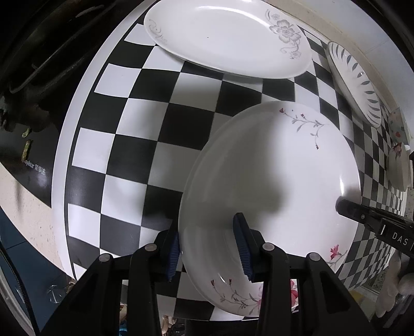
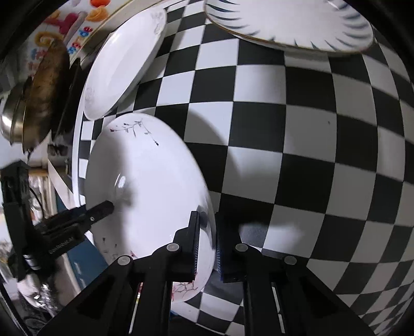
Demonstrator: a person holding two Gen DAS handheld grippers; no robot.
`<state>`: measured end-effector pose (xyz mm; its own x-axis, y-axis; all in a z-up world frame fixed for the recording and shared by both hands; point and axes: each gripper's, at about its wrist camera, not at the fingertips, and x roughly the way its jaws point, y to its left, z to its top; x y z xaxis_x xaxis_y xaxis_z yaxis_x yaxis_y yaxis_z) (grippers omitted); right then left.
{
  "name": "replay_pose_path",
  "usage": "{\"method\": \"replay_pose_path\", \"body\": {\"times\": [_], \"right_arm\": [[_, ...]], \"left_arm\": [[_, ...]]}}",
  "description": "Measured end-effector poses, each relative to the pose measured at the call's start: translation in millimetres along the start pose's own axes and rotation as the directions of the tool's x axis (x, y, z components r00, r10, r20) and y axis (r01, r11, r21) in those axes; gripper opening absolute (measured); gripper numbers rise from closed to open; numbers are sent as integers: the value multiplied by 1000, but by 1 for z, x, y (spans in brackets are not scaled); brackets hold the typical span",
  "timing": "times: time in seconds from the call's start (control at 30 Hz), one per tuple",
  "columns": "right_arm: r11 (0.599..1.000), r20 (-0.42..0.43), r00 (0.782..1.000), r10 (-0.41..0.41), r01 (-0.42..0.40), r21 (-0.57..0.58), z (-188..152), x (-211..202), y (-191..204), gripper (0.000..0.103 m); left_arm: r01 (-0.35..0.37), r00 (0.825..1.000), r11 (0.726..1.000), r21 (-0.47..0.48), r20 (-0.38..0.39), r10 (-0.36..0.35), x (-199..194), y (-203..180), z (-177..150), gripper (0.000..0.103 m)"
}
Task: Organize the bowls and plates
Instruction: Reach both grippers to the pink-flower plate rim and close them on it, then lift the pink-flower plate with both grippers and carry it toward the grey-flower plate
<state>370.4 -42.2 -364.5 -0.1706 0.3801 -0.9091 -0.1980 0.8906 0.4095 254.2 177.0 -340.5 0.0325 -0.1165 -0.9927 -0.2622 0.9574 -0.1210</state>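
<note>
Two black grippers — left gripper (image 1: 209, 248) pointing straight down, right gripper (image 2: 207, 245) angled — each clamp opposite rims of a white floral ceramic plate (image 1: 271, 181) on the checkered tabletop (image 1: 145, 144).

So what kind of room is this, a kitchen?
Probably a home kitchen. Plates lie on a checkered mat, a worn pan and a steel pot sit beside it, and a black stove edges the mat.

The right tool (image 2: 207, 243) is clamped on the near rim of the pink-flowered plate (image 2: 155, 186) on the checkered desk (image 2: 297, 129). The left tool (image 2: 103, 208) reaches onto the plate's opposite rim. A blue-leafed plate (image 2: 297, 23) lies at the far edge.
</note>
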Motion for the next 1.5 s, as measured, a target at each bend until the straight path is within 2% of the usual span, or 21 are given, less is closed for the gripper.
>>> {"method": "replay_pose_path", "body": {"times": [0.23,0.5,0.7,0.83,1.17,1.5], "right_arm": [[1000,16,1000,19,-20,18,-17,-23,-23,13],[997,80,997,19,-26,79,-46,-71,-73,13],[990,126,992,-3,-15,143,-67,-100,-117,13],[981,153,988,-16,-14,193,-80,-114,-151,13],[962,177,983,-39,-11,274,-96,-114,-183,13],[961,161,985,-63,16,278,-96,-104,-188,13]], "left_arm": [[6,999,998,63,38,-9,-25,-39,-17,36],[27,998,986,163,58,-37,-43,-90,-35,36],[32,998,966,257,42,-44,-40,-125,-23,36],[39,998,952,305,25,-49,-21,-159,-18,36],[31,999,930,366,9,-37,-2,-193,-13,36],[21,1000,938,347,-2,-22,17,-203,-9,36]]}}
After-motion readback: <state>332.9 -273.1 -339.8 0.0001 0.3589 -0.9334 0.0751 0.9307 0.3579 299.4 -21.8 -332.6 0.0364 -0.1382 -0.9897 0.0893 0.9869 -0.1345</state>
